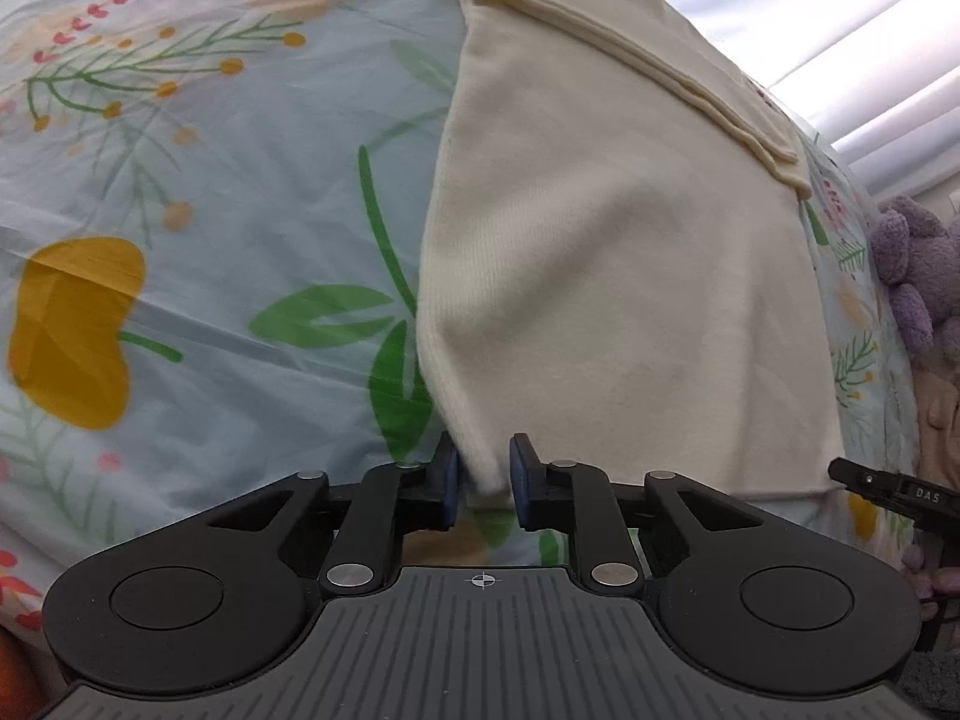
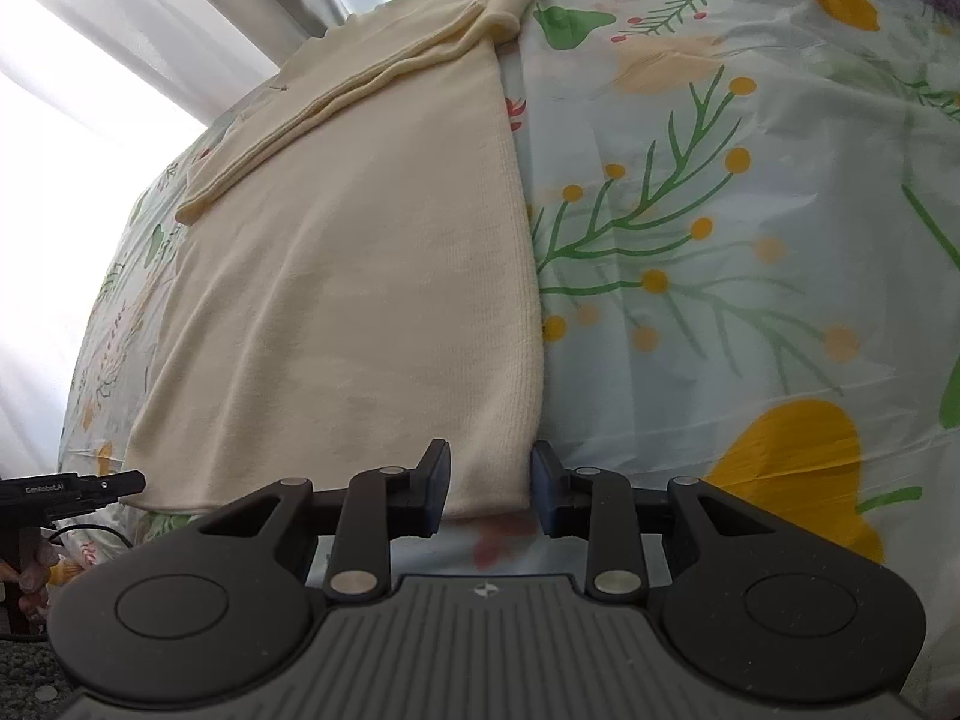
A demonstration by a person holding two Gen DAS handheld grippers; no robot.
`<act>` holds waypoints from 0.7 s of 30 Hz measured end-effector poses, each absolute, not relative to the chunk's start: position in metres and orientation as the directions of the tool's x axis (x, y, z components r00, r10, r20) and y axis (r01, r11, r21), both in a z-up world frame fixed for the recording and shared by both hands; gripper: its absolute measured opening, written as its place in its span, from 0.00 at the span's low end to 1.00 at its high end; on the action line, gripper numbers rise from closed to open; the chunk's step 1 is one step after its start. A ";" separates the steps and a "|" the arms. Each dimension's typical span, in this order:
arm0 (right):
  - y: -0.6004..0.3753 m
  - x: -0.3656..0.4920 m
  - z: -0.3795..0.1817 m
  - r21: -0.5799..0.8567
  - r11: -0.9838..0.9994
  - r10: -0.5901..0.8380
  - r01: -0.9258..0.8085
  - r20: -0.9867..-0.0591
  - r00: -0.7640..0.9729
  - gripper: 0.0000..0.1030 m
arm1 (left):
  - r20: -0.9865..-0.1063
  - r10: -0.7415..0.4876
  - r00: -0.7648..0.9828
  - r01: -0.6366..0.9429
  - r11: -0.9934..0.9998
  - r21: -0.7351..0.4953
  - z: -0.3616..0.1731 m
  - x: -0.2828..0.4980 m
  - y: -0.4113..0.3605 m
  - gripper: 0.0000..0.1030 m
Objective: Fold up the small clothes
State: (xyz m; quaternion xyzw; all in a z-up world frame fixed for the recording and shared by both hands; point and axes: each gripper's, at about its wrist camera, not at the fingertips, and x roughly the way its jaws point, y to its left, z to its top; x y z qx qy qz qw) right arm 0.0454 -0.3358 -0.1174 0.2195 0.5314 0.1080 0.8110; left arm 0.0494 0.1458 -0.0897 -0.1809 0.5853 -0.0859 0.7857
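On the bed (image 1: pixel 198 192), floral sheet: one cream garment (image 1: pixel 606 276), laid flat, long axis running away from the near edge toward the curtain (image 1: pixel 840 18). Sleeves folded across the far end in a layered band. Its hem lies along the near edge of the bed.

Two grippers, one on each near corner of the hem.

Left gripper (image 1: pixel 483 483): jaws narrow, blue pads either side of the near-left hem corner, which sits bunched between them. Whether the pads actually press the cloth — cannot tell from this view. Points steeply down at the bed.

Right gripper (image 2: pixel 490 489): jaws wider, near-right hem corner lies between the fingers; the right finger stands just off the cloth edge, so no grip visible. Also tilted down.

Each gripper shows at the edge of the other's view. Writing: "DAS" on the right one as seen from the left wrist view, "GenRobot.AI" on the left one as seen from the right wrist view. A hand (image 2: pixel 27 567) wraps that handle, fingers curled round it; a cable trails beside it.

One purple plush toy (image 1: pixel 918 264) at the bed's right edge, well apart from the garment.
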 end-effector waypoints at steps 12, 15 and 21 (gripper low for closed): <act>-0.358 0.083 -0.099 0.674 0.738 0.564 0.020 -0.634 0.529 0.05 | -0.695 -0.497 0.519 -0.030 0.802 -0.596 -0.034 0.088 0.153 0.08; -0.360 0.119 -0.086 0.647 0.762 0.526 -0.010 -0.610 0.592 0.05 | -0.657 -0.472 0.588 -0.004 0.811 -0.586 -0.021 0.123 0.155 0.08; -0.350 0.194 -0.075 0.564 0.826 0.405 -0.005 -0.586 0.702 0.05 | -0.646 -0.365 0.670 0.007 0.874 -0.487 -0.027 0.199 0.156 0.09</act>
